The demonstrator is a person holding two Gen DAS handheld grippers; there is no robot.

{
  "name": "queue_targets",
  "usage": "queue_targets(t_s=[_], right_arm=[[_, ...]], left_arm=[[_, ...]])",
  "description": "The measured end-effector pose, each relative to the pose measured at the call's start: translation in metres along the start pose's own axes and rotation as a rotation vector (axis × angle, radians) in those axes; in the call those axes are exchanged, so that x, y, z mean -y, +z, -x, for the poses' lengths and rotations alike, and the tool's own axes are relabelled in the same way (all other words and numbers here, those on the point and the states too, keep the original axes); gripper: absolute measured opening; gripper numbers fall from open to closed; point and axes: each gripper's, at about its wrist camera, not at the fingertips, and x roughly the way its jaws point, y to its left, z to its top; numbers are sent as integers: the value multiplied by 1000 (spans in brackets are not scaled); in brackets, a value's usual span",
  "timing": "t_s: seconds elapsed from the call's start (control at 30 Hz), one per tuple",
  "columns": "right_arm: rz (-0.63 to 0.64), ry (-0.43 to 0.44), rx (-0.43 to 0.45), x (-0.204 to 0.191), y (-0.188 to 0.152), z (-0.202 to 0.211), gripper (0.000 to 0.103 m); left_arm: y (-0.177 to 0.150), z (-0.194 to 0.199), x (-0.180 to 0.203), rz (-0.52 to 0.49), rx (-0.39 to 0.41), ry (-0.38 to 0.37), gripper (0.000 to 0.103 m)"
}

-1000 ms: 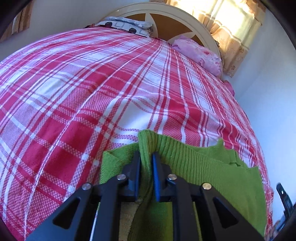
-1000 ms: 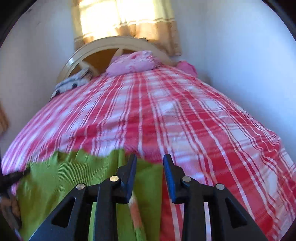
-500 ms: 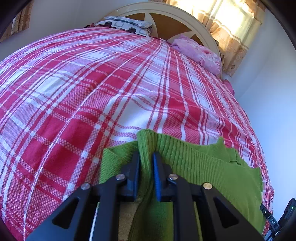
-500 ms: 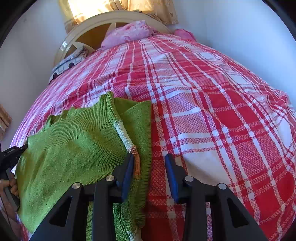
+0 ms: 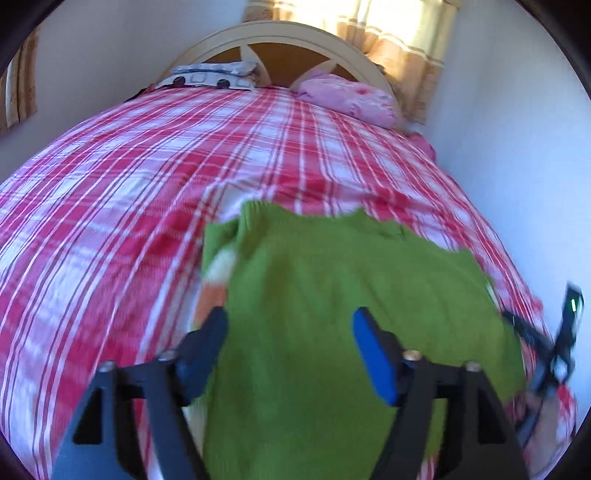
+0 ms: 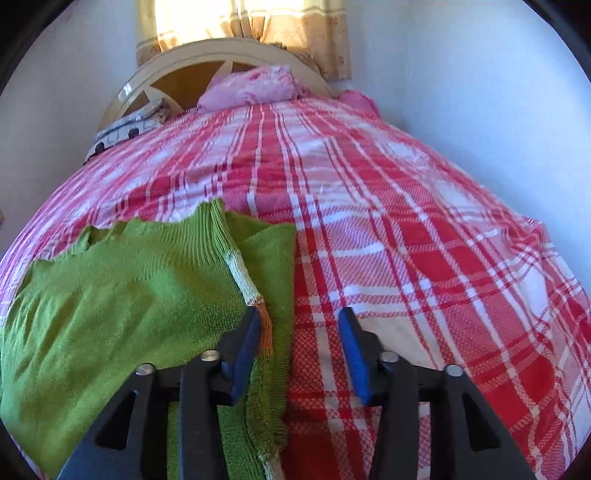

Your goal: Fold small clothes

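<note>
Green knit sweater (image 6: pixel 122 295) lies flat on the bed, on a red-and-white plaid bedspread (image 6: pixel 406 240), at the foot end away from the headboard. Ribbed neck points toward the headboard; one sleeve with white and orange stripes (image 6: pixel 255 299) is folded across the body. In the left wrist view the sweater (image 5: pixel 332 302) looks blurred, with the striped patch showing at its left edge.

Room: cream curved headboard (image 6: pixel 177 70) with wood panels at the far end of the bed, beige curtain (image 6: pixel 295 33) with bright light behind it, plain pale walls on both sides. Pink pillow (image 6: pixel 255 88) sits against the headboard, and a patterned white-and-dark pillow (image 6: pixel 125 129) lies beside it. Second pink item (image 6: pixel 358 101) is tucked at the wall corner next to the pink pillow.

Left gripper (image 5: pixel 291 350) hovers over the sweater body, fingers spread wide, blue pad (image 5: pixel 373 354) visible on one finger, nothing between them. Whether the fingertips touch the knit, cannot tell because of the blur.

Right gripper (image 6: pixel 299 350) sits at the sweater's edge nearest the bare bedspread, fingers apart, gripping nothing. One finger is over the striped sleeve, the other over the plaid. From the left wrist view the right gripper (image 5: pixel 554 347) shows as a blurred dark shape beyond the sweater's far side.
</note>
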Motion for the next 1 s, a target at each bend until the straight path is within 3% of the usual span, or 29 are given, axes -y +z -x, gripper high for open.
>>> queue_targets(t_s=[0.03,0.13,0.2,0.37,0.47,0.6,0.77,0.9,1.0], right_arm=[[-1,-14,10,0,1,5,25],[7,-61,88,-9,7,40,24],[25,16,124,-27,4,72,25],[126,238,74,-95,-22,106,25],[174,323,23,-139,-43,102,25],[207,340,-87,-169,-71,73,25],[211,332,-85,-170,-80,64,25],[203,341,-76,-167,-81,64,25],[200,344,-73,-165,-82,65,25]], left_arm=[[-11,7,0,4,-10,5,77],[-30,15,0,6,-36,35,77],[-40,17,0,2,-37,79,77],[-48,17,11,-55,-30,175,77],[-53,21,15,-90,-27,218,77],[-57,23,16,-122,-30,252,77],[-62,20,15,-124,-45,284,77],[-68,28,4,-38,-34,289,80],[-81,50,-18,91,13,219,84]])
